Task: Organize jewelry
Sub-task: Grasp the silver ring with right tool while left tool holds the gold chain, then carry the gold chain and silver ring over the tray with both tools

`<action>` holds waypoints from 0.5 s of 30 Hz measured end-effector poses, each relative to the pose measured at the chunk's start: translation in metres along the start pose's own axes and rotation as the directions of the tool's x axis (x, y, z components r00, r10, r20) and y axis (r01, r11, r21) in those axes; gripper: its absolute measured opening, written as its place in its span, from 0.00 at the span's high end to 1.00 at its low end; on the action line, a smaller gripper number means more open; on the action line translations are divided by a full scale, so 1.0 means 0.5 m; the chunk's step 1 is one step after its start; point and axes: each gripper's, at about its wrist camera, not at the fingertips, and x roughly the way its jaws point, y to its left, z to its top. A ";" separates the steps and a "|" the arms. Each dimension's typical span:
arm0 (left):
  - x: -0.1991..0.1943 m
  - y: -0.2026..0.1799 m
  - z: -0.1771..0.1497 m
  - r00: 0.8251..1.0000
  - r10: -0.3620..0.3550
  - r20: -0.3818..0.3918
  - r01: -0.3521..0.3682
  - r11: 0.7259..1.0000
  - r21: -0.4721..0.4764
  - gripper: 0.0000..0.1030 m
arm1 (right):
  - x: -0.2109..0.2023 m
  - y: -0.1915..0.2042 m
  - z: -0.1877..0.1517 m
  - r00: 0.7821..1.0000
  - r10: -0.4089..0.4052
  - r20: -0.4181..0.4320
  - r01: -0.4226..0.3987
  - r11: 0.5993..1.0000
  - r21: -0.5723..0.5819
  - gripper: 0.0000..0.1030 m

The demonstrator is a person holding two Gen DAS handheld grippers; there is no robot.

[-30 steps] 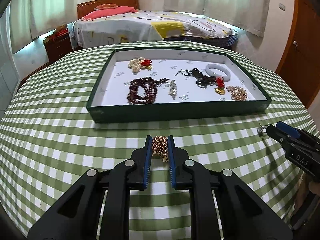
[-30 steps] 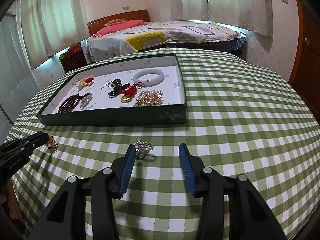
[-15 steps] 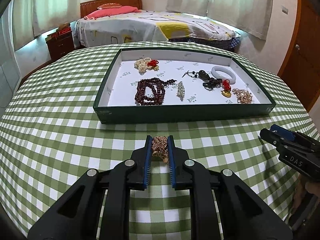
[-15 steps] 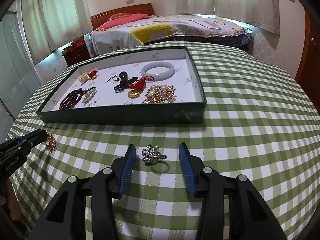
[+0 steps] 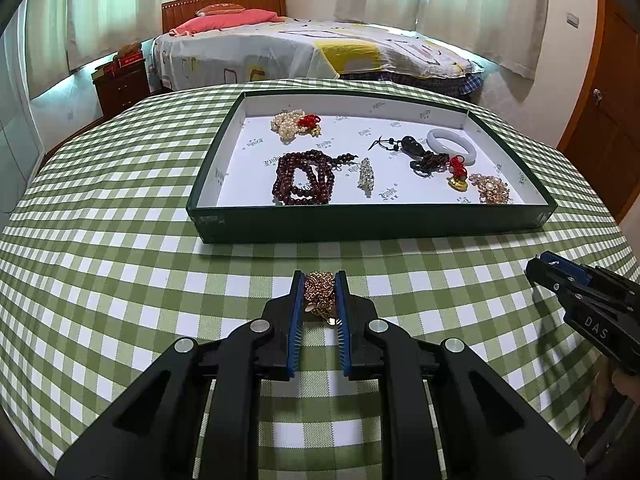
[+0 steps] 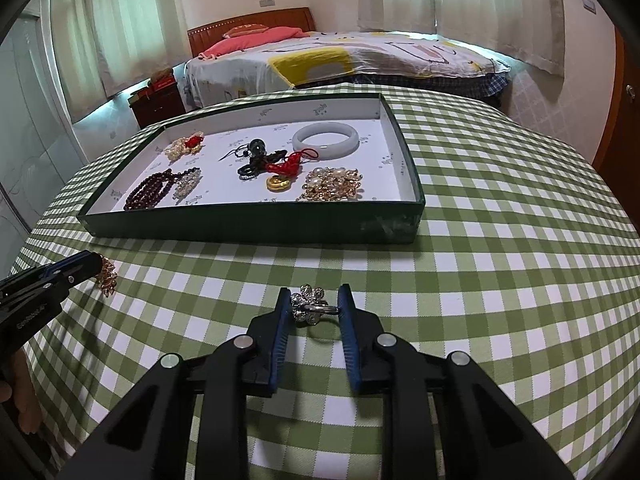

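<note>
My left gripper (image 5: 319, 280) is shut on a bunched gold chain (image 5: 319, 295) and holds it above the green checked cloth, short of the green tray (image 5: 360, 222). In the right wrist view the chain (image 6: 106, 276) hangs at the left gripper's tip. My right gripper (image 6: 314, 300) has closed on a silver flower ring (image 6: 309, 303); both pads touch it. The tray (image 6: 256, 228) holds dark red beads (image 5: 303, 178), a pearl cluster (image 5: 289, 123), a white bangle (image 5: 452, 144), a gold pearl piece (image 5: 490, 189) and a black cord with a red knot (image 5: 430, 158).
The round table with the checked cloth (image 5: 120, 240) drops away at its edges. A bed (image 5: 304, 52) and a dark nightstand (image 5: 120, 84) stand behind the table. A wooden door (image 5: 608, 92) is at the right.
The right gripper moved onto the silver ring and its jaws closed from wide open to gripping it. The left gripper rose slightly with the gold chain still held.
</note>
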 end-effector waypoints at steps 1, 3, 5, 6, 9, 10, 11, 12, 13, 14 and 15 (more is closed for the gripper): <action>0.000 0.001 0.000 1.000 0.001 0.000 -0.001 1.000 0.000 0.86 | 0.000 0.000 -0.001 1.000 0.000 0.001 0.000 1.000 0.000 0.76; -0.001 0.000 0.000 1.000 0.000 0.001 0.000 1.000 0.000 0.86 | 0.000 0.001 -0.001 1.000 0.000 0.001 0.000 1.000 -0.001 0.76; -0.001 0.000 0.000 1.000 0.000 0.001 0.000 1.000 0.001 0.86 | 0.000 0.001 -0.001 1.000 0.000 0.001 0.000 1.000 -0.002 0.76; 0.000 0.001 -0.001 1.000 0.001 0.002 -0.001 1.000 0.001 0.86 | -0.001 0.001 -0.001 1.000 -0.001 0.001 0.001 1.000 -0.002 0.76; 0.000 0.001 -0.001 1.000 0.003 0.003 -0.003 1.000 0.001 0.86 | -0.002 0.004 -0.003 1.000 -0.003 0.003 0.003 1.000 -0.006 0.76; -0.001 0.001 -0.001 1.000 0.003 0.003 -0.003 1.000 0.001 0.86 | -0.002 0.004 -0.003 1.000 -0.003 0.003 0.003 1.000 -0.006 0.76; 0.000 0.002 -0.002 1.000 0.003 0.004 -0.003 1.000 0.002 0.86 | -0.002 0.004 -0.003 1.000 -0.004 0.003 0.004 1.000 -0.007 0.76; -0.001 0.002 -0.002 1.000 0.002 0.004 -0.002 1.000 0.001 0.86 | -0.002 0.004 -0.003 1.000 -0.004 0.003 0.004 1.000 -0.007 0.76; -0.001 0.001 -0.001 1.000 0.002 0.003 -0.002 1.000 0.001 0.86 | -0.002 0.004 -0.003 1.000 -0.004 0.003 0.004 1.000 -0.006 0.76; -0.001 0.002 -0.001 1.000 0.002 0.005 -0.002 1.000 0.001 0.86 | -0.002 0.005 -0.004 1.000 -0.003 0.003 0.003 1.000 -0.006 0.76; -0.002 0.002 -0.001 1.000 0.002 0.006 -0.002 1.000 0.002 0.86 | -0.002 0.004 -0.003 1.000 -0.003 0.003 0.003 1.000 -0.006 0.76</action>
